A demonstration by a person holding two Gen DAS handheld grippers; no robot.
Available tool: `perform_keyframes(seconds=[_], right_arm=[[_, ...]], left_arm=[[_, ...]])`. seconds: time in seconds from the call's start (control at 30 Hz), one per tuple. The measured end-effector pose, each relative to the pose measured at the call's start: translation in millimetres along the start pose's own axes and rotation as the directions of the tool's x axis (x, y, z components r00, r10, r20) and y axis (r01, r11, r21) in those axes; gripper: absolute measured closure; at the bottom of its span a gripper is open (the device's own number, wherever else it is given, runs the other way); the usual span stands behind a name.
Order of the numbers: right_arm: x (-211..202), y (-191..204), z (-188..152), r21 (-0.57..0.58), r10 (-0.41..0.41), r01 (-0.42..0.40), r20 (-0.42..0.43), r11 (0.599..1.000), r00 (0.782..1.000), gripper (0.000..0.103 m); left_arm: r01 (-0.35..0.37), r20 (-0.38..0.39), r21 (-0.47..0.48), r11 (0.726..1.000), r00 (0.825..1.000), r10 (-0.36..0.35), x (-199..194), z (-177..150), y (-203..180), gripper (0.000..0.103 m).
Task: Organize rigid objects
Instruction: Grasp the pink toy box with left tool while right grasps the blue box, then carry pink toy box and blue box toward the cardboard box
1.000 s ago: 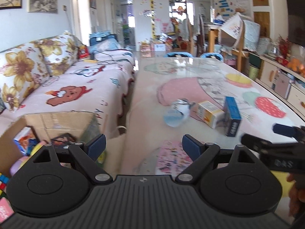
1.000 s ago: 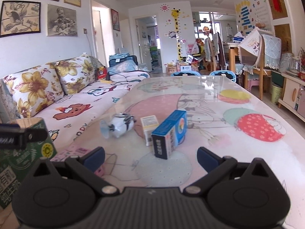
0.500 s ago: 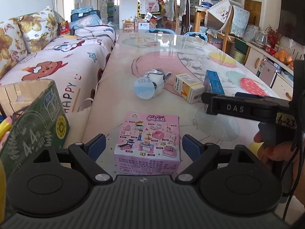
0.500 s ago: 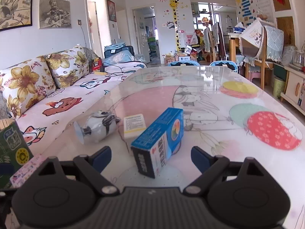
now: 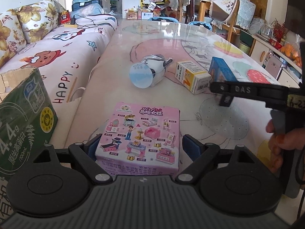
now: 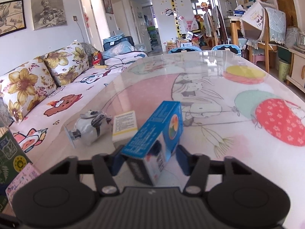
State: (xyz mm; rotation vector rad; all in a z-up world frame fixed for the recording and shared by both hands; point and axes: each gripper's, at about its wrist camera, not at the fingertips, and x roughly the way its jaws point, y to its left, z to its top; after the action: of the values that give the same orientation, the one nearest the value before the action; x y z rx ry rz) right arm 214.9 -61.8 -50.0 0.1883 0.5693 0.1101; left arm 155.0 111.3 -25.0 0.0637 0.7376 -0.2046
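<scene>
Between the closing fingers of the right tongs (image 6: 149,161) stands a blue box (image 6: 158,137), on its long edge and turned at a slant, its near end in the gap. The left blue pad (image 6: 116,162) lies against the box's left side; the right one sits just beside its other side, and whether it presses yet cannot be told.

Just left of that box, past the tips of these tongs, lies a white and yellow box (image 6: 124,126), and further left a small panda toy in clear wrap (image 6: 89,127) rests on its side. All of them sit on the pink cartoon-printed surface (image 6: 219,139).

Seen from the left tongs (image 5: 141,146), a flat pink toy box (image 5: 140,136) lies on the surface between the two fingers. The jaws stand wide and released: the left pad (image 5: 93,147) is at the box's edge, the right one apart from it. Ahead of these tongs lie the panda toy, the white and yellow box and the blue box. The right tongs cross from the right side, held by a hand (image 5: 282,143).

Left of the left tongs stands a green carton (image 5: 22,126) with torn cardboard flaps, and beyond it a sofa (image 5: 63,43) with a cartoon-printed cover and flowered cushions.
</scene>
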Motion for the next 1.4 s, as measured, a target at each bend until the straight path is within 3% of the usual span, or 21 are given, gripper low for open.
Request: perform_keyframes(seconds=[0.17, 0.33, 0.4, 0.47, 0.53, 0.57, 0.8, 0.83, 1.07, 1.2, 1.4], right_arm=[[-18, -21, -7, 0.013, 0.001, -0.001, -0.003, 1.000, 1.000, 0.078], [-29, -32, -13, 0.007, -0.002, 0.002, -0.024, 1.000, 1.000, 0.079], [-27, -32, -13, 0.006, -0.012, 0.012, -0.041, 1.000, 0.999, 0.076], [-26, -30, -12, -0.015, -0.007, 0.006, -0.042, 1.000, 0.999, 0.066], [-22, -28, -11, -0.032, -0.030, 0.029, -0.048, 0.999, 0.998, 0.030], [-20, -28, -10, -0.028, -0.025, 0.023, -0.052, 0.999, 0.998, 0.024], [-5, -24, -2, -0.030, -0.008, 0.007, -0.052, 1.000, 0.999, 0.024], [-3, -24, -1, -0.030, -0.002, 0.001, -0.051, 1.000, 0.999, 0.025], [-4, -22, 0, -0.039, 0.019, -0.020, -0.029, 0.999, 0.999, 0.079], [-13, -18, -2, -0.062, 0.011, -0.010, 0.007, 0.998, 1.000, 0.080], [-25, -11, -9, -0.096, -0.013, 0.016, 0.030, 0.995, 0.999, 0.080]], left_arm=[[-0.009, -0.011, -0.015, 1.000, 1.000, 0.009, 2, -1, 1, 0.000], [-0.015, -0.011, -0.009, 1.000, 1.000, 0.015, 0, -2, -2, 0.013], [-0.018, 0.000, 0.004, 1.000, 1.000, 0.018, -2, -5, -4, 0.013], [-0.026, 0.010, 0.003, 1.000, 1.000, 0.026, -4, -6, -5, 0.014], [-0.023, 0.014, -0.011, 1.000, 1.000, 0.023, -5, -7, -7, 0.014], [-0.025, 0.016, -0.007, 1.000, 1.000, 0.025, -5, -7, -9, 0.014], [-0.036, 0.026, -0.040, 0.999, 0.999, 0.037, -11, -13, -17, 0.015], [-0.034, 0.026, -0.038, 0.999, 0.999, 0.035, -12, -13, -19, 0.014], [0.008, 0.026, -0.073, 0.997, 1.000, -0.007, -21, -17, -21, 0.015], [-0.005, 0.033, -0.038, 0.999, 0.999, 0.007, -21, -21, -23, 0.015], [-0.004, 0.050, -0.062, 0.998, 0.999, 0.008, -21, -19, -17, 0.015]])
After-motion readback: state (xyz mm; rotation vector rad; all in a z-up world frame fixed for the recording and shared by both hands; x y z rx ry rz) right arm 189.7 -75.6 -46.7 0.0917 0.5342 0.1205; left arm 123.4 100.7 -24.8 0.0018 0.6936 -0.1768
